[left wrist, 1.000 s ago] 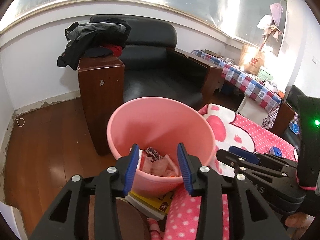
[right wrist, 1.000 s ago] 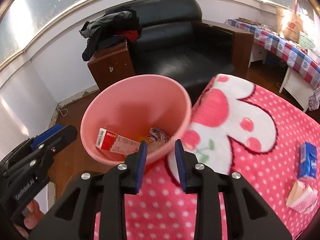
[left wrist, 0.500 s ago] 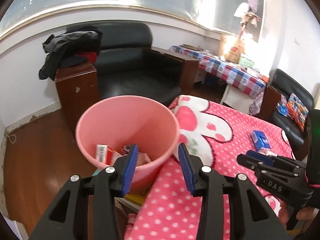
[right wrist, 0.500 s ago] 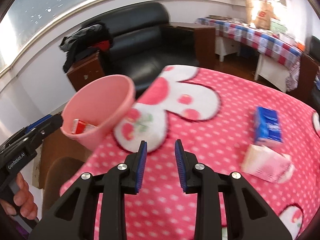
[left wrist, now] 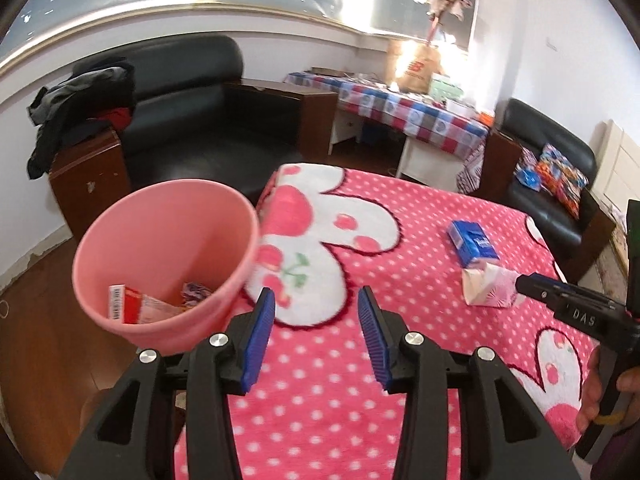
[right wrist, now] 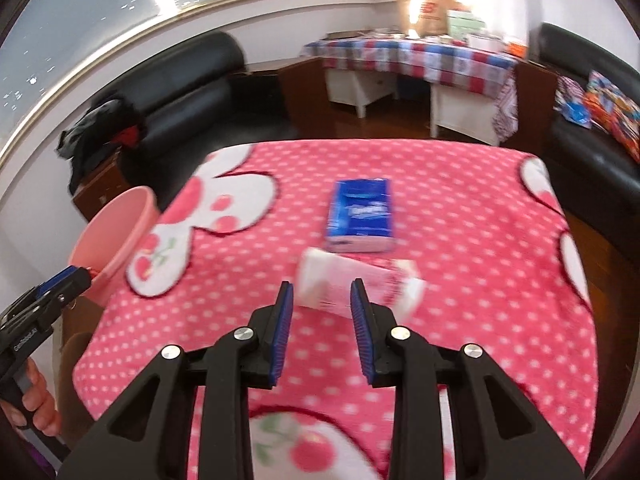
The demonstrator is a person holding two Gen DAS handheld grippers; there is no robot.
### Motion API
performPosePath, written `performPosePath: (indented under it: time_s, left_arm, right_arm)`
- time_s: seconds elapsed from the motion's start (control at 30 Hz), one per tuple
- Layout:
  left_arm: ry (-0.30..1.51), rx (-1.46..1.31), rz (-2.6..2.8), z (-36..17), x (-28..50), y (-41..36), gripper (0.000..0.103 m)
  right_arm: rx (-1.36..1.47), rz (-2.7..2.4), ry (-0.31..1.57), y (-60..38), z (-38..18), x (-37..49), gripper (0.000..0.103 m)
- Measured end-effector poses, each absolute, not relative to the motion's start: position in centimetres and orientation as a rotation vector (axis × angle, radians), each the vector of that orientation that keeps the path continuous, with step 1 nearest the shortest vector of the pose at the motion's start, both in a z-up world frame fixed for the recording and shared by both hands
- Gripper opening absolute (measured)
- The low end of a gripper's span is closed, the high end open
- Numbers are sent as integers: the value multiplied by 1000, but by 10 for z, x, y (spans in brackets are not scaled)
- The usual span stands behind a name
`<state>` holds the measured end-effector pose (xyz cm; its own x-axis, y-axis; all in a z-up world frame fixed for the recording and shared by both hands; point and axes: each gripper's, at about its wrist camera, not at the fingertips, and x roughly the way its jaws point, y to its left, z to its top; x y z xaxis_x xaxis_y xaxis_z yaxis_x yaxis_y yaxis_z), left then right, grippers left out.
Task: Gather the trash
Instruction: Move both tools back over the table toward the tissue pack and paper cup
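Observation:
A pink bin (left wrist: 168,264) stands at the left edge of the pink dotted blanket (left wrist: 400,280) and holds several wrappers (left wrist: 136,304); it also shows in the right wrist view (right wrist: 116,240). A crumpled pink-and-white carton (right wrist: 356,284) lies on the blanket (right wrist: 460,240) just beyond my right gripper (right wrist: 322,292), which is open and empty. A blue tissue pack (right wrist: 360,214) lies behind the carton. My left gripper (left wrist: 314,302) is open and empty over the blanket, right of the bin. In the left wrist view the carton (left wrist: 490,284) and blue pack (left wrist: 472,242) lie at right.
A black sofa (left wrist: 192,100) with clothes (left wrist: 76,100) on its wooden arm stands behind the bin. A table with a checked cloth (left wrist: 400,108) and another black sofa (left wrist: 548,168) stand beyond the blanket. Wooden floor (left wrist: 36,320) lies left.
Both grippers have swung right, away from the bin. My right gripper has moved across the blanket up to the crumpled carton. Both stay open.

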<state>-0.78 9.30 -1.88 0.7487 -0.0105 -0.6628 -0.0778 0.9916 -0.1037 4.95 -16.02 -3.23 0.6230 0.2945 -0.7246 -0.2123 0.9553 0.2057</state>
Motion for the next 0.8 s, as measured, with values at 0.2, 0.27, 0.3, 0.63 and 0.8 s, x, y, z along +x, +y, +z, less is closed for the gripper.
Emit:
performPosePath:
  time_s: [0.2, 0.27, 0.3, 0.63, 0.8]
  left_arm:
    - [744, -103, 9, -25, 4, 77, 42]
    - [749, -100, 3, -26, 7, 74, 42]
    - [753, -97, 0, -27, 8, 72, 42]
    - [768, -69, -27, -33, 20, 58, 42]
    - [772, -61, -66, -35, 24, 47, 42]
  right_arm:
    - [151, 232, 841, -193, -42, 59, 46]
    - [156, 229, 856, -196, -48, 65, 46]
    - [158, 228, 870, -197, -52, 69, 46]
    - [165, 335, 913, -180, -66, 63, 46]
    - [177, 441, 934, -164, -66, 50, 46]
